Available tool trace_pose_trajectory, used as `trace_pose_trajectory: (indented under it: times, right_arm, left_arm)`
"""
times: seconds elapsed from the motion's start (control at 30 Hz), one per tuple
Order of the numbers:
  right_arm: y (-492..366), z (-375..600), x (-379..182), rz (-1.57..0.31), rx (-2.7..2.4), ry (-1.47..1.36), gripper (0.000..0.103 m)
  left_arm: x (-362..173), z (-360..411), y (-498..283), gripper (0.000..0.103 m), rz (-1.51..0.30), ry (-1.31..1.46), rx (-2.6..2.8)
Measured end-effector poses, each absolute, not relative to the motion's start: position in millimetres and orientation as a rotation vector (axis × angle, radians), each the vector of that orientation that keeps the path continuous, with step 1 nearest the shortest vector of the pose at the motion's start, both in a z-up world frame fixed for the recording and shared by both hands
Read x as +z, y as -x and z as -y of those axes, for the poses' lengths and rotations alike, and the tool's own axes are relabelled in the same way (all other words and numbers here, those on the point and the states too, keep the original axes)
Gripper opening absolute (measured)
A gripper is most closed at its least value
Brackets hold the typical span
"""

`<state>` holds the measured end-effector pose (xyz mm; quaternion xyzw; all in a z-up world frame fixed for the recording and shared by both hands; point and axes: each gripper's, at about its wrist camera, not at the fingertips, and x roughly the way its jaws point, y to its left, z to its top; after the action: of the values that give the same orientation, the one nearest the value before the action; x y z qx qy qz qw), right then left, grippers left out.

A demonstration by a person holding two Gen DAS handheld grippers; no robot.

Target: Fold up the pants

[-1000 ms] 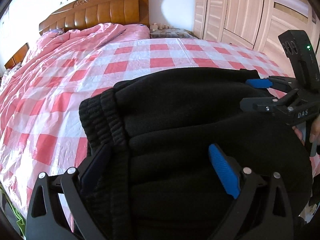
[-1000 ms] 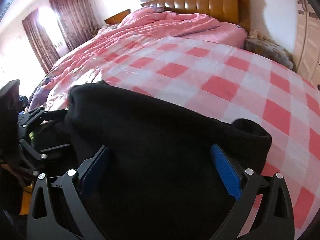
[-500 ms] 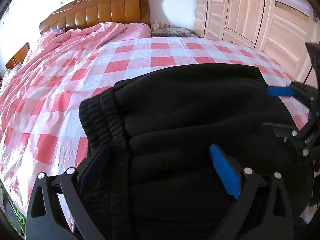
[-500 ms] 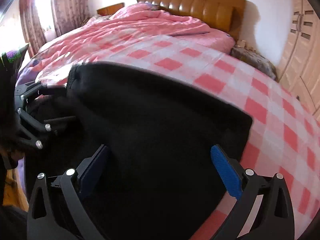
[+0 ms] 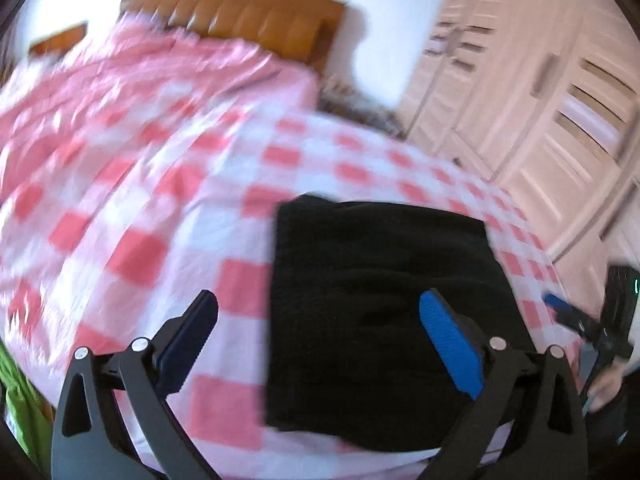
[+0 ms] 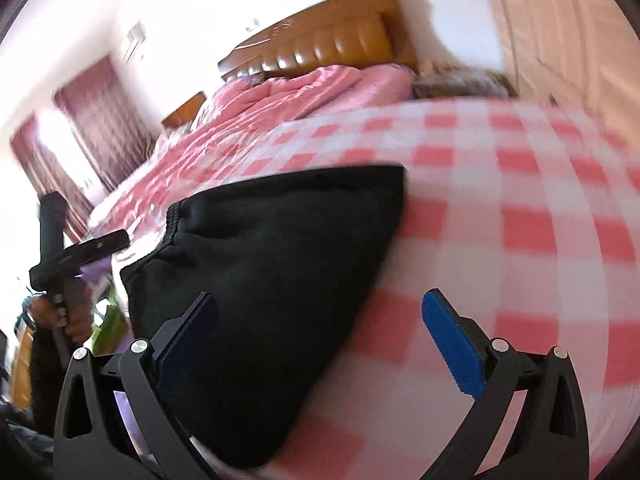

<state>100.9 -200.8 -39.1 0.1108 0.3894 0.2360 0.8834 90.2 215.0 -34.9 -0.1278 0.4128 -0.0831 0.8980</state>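
The black pants (image 5: 384, 304) lie folded into a compact rectangle near the front edge of the bed; in the right wrist view (image 6: 272, 280) their ribbed waistband faces left. My left gripper (image 5: 320, 336) is open and empty, raised above the pants' left edge. My right gripper (image 6: 320, 332) is open and empty, above the pants' right edge. The right gripper also shows in the left wrist view (image 5: 580, 320) at the far right. Both views are motion-blurred.
The bed carries a pink and white checked sheet (image 5: 132, 216), with a pink quilt (image 6: 288, 96) bunched by the wooden headboard (image 5: 248, 20). Pale wardrobe doors (image 5: 532, 92) stand on the right. Curtains (image 6: 88, 120) hang at the far left.
Both grippers have lifted up and back from the pants. The left camera has swung so the pants sit under its right finger; the right one has swung the other way.
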Motion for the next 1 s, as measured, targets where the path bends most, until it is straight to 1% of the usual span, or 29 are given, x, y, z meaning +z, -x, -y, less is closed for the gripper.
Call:
trace_pose_trajectory:
  times: [0.1,0.23,0.43,0.6,0.63,0.7,0.73,0.77,0.8,0.83,0.87,0.9,1.0]
  right_arm:
    - [-96,206,-54,-0.86,0.495,-0.27,0.098]
    - [-97,191,-73,-0.922,0.544,-0.308,0.098]
    - [-106,173,-88,-0.968,0.632,-0.379,0.099]
    - [-110,163,-86,-0.976,0.653,-0.383,0.098]
    - [-111,160,-85,-0.975,0.658,-0.38,0.096]
    - [-111,154,-82,-0.961,0.663,-0.357,0.09]
    - [-111,152,-79,-0.95,0.656,-0.339,0.088]
    - [-110,151,-77,-0.938,0.651,-0.326,0.08]
    - [-109,152,-74,-0.925,0.639,-0.312,0.071]
    - [-108,154,-73,-0.915,0.625,-0.296,0.066]
    - [-106,157,-71,-0.902,0.615,-0.29,0.055]
    - [-105,161,-70,-0.889,0.606,-0.29,0.049]
    - [-105,169,-69,-0.869,0.596,-0.286,0.047]
  left_arm:
    - [-56,-225,-108,0.101,-0.98,0.253,-0.149]
    - [-71,-210,-121,0.101,-1.057,0.294,-0.269]
    - [-93,-196,-137,0.102,-1.113,0.309,-0.318]
    - [-95,-194,-140,0.102,-1.106,0.293,-0.326]
    - [-95,-192,-139,0.101,-1.099,0.288,-0.322]
    - [-91,-186,-136,0.086,-1.082,0.27,-0.347]
    - [-88,-182,-136,0.08,-1.079,0.278,-0.363]
    - [-85,-178,-135,0.076,-1.075,0.255,-0.35]
    - [-83,-174,-135,0.074,-1.07,0.232,-0.344]
    - [-80,-170,-134,0.07,-1.061,0.212,-0.337]
    - [-78,-168,-134,0.068,-1.053,0.204,-0.332]
    - [-77,-165,-134,0.066,-1.045,0.195,-0.327]
    - [-71,-156,-138,0.06,-1.023,0.191,-0.333]
